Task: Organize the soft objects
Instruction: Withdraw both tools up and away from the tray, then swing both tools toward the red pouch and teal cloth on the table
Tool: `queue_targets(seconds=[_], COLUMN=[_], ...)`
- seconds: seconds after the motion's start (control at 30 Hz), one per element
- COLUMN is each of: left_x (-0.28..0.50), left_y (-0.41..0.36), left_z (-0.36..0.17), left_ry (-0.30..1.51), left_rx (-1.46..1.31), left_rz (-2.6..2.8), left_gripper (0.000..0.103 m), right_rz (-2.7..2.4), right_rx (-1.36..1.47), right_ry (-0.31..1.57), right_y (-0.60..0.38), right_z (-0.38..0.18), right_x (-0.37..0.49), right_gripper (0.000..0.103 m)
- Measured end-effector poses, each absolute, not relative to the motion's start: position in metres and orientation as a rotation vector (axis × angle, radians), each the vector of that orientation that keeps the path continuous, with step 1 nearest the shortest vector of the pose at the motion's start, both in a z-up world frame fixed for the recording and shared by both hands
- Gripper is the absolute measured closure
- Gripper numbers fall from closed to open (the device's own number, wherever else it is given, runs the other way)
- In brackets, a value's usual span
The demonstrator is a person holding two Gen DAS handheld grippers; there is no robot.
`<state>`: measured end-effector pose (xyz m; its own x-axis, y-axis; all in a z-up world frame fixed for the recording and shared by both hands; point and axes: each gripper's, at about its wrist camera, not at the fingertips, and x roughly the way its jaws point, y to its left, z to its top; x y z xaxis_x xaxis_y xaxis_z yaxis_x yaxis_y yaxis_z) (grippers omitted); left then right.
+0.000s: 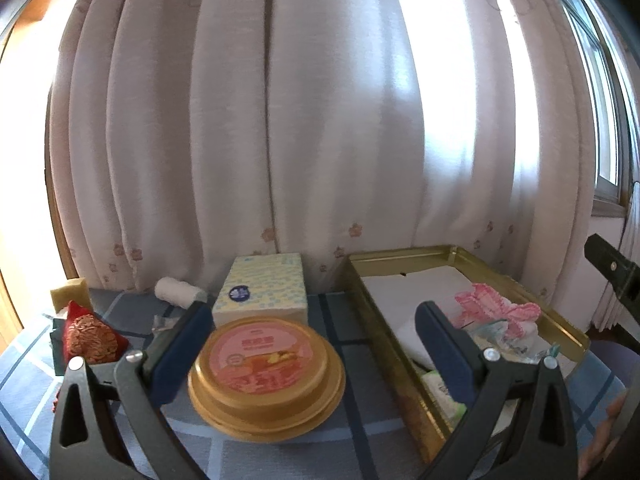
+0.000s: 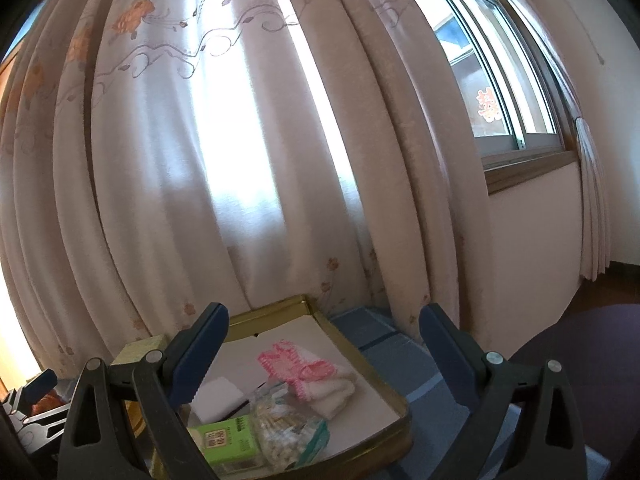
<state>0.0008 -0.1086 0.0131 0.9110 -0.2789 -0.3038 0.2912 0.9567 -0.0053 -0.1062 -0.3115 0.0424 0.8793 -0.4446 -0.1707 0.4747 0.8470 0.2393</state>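
A gold metal tray (image 1: 374, 312) lined with white paper stands on the right of the table; it also shows in the right wrist view (image 2: 280, 306). In it lie a pink-and-white knitted cloth (image 1: 498, 310) (image 2: 304, 372), a white pad (image 2: 218, 398), a green tissue pack (image 2: 228, 442) and a clear bag of small items (image 2: 288, 428). My left gripper (image 1: 316, 352) is open and empty above a round gold tub (image 1: 266, 372). My right gripper (image 2: 324, 354) is open and empty above the tray. A white rolled cloth (image 1: 180, 292), a yellow sponge (image 1: 70, 290) and a red pouch (image 1: 90, 338) lie at the left.
A tissue box (image 1: 262, 286) stands behind the gold tub. The table has a blue checked cloth (image 1: 352, 360). Curtains (image 1: 280, 120) hang close behind the table, with a window (image 2: 496, 80) at the right. The right gripper's frame (image 1: 612, 272) shows at the right edge.
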Motion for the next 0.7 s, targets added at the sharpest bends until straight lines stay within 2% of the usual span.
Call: queue_targets(seconds=[0.7], left_x=[0.010], left_y=[-0.043], left_z=[0.011], left_ry=[0.320], left_rx=[0.008], left_rz=[-0.216], left_gripper=[0.000], right_rz=[-0.345], right_rx=[0.247], right_ry=[0.122], right_y=[-0.230], right_z=[0.043], right_x=[-0.085], right_gripper=[0.005])
